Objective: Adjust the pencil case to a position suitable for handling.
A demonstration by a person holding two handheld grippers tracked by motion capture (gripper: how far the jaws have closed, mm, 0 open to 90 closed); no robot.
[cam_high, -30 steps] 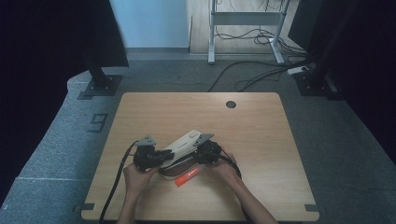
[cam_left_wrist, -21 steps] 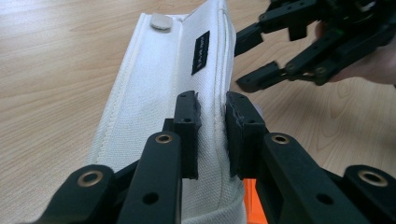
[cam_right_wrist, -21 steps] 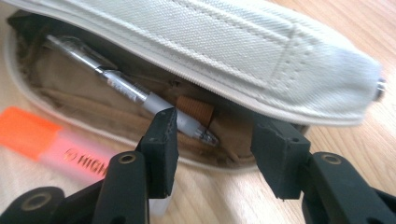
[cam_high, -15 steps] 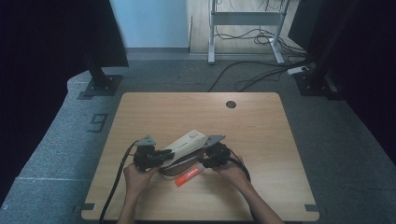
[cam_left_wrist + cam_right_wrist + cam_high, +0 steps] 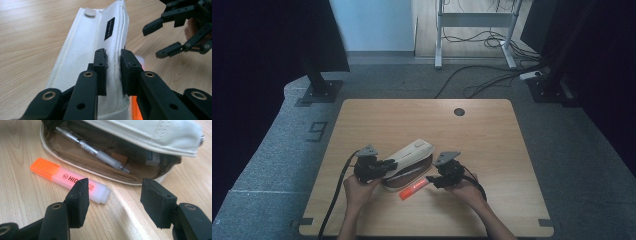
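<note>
Moving back from the pencil case point(image 5: 409, 159), the right hand-held gripper point(image 5: 430, 180) has just opened its jaws and left the orange marker point(image 5: 413, 188) on the desk point(image 5: 492, 145). Left hand-held gripper point(image 5: 113, 65) pinches the case flap, so the marker looks taken out.

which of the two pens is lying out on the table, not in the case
The orange highlighter: it lies on the bare wood beside the open pencil case. The silver pen rests inside the case's brown lining.

Dim room, bright tabletop; close-ups sharp, jaws blurry
</note>
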